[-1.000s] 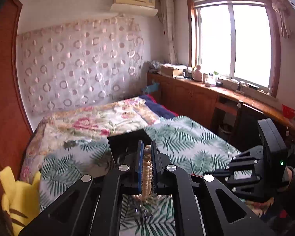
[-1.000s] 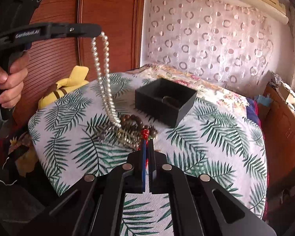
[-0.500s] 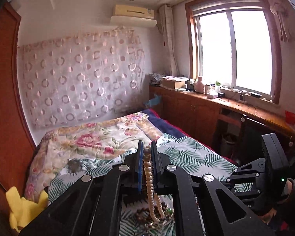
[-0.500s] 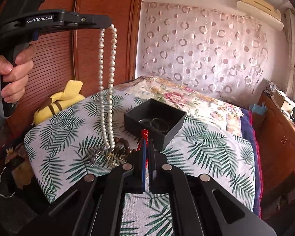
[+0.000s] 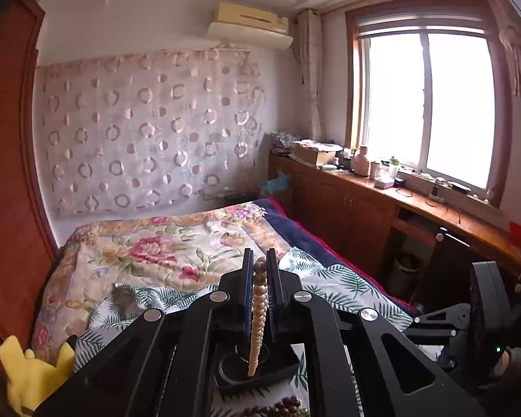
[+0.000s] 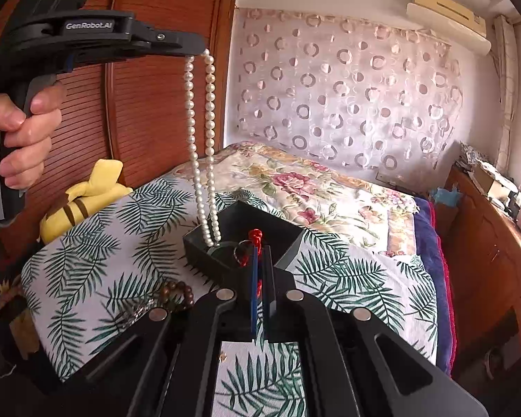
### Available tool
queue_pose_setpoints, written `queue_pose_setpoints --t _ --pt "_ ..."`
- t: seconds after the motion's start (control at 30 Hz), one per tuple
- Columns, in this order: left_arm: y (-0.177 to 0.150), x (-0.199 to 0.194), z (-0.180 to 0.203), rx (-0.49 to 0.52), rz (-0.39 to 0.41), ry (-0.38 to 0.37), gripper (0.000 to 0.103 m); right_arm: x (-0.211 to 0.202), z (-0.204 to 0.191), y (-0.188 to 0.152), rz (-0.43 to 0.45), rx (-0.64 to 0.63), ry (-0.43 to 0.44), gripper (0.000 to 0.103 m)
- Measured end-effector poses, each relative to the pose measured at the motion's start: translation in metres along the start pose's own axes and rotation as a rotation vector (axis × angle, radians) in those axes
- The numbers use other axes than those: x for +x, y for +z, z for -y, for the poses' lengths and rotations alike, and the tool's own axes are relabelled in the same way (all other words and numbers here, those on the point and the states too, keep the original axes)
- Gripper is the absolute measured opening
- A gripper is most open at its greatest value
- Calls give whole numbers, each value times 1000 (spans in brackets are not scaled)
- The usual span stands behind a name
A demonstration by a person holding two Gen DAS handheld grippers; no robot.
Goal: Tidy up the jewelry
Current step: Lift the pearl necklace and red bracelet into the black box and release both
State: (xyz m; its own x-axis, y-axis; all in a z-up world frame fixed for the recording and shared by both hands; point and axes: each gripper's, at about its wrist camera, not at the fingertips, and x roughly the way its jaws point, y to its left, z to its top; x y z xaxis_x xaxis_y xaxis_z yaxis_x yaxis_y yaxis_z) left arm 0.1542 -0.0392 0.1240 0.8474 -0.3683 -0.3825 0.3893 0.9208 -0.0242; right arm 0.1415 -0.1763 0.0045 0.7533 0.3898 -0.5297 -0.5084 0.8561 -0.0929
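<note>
My left gripper [image 5: 259, 264] is shut on a white pearl necklace [image 5: 257, 316], which hangs straight down. In the right wrist view the left gripper [image 6: 194, 50] is high at the left and the necklace [image 6: 201, 139] dangles with its lower end inside the open black box [image 6: 204, 248] on the leaf-print cloth. My right gripper [image 6: 260, 248] is shut on a small red bead piece [image 6: 255, 234], held just in front of the box. A ring-like piece lies in the box. The box also shows under the left gripper [image 5: 232, 373].
A brown bead bracelet [image 6: 177, 293] and a silvery piece [image 6: 138, 311] lie on the leaf-print cloth [image 6: 97, 243] left of my right gripper. A yellow plush toy [image 6: 83, 194] sits at the cloth's left edge by the wooden wardrobe. A floral bedspread lies behind.
My left gripper has lifted the pearl necklace off the jewelry pile and carried it over the black box. My right gripper rose with the red piece toward the box.
</note>
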Motion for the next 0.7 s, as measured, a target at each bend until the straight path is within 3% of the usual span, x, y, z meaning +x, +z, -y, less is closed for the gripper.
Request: queue_pose_setpoints --t 0.13,0.47,0.7 --pt "-8 23 -9 -27 -30 22 7 12 3 7 -6 15 5 3" --pt "-85 86 -42 -101 -227 55 7 55 -2 11 -43 7 -3 3" --pt "-113 103 -50 -123 -278 42 7 87 0 18 -61 19 7 3"
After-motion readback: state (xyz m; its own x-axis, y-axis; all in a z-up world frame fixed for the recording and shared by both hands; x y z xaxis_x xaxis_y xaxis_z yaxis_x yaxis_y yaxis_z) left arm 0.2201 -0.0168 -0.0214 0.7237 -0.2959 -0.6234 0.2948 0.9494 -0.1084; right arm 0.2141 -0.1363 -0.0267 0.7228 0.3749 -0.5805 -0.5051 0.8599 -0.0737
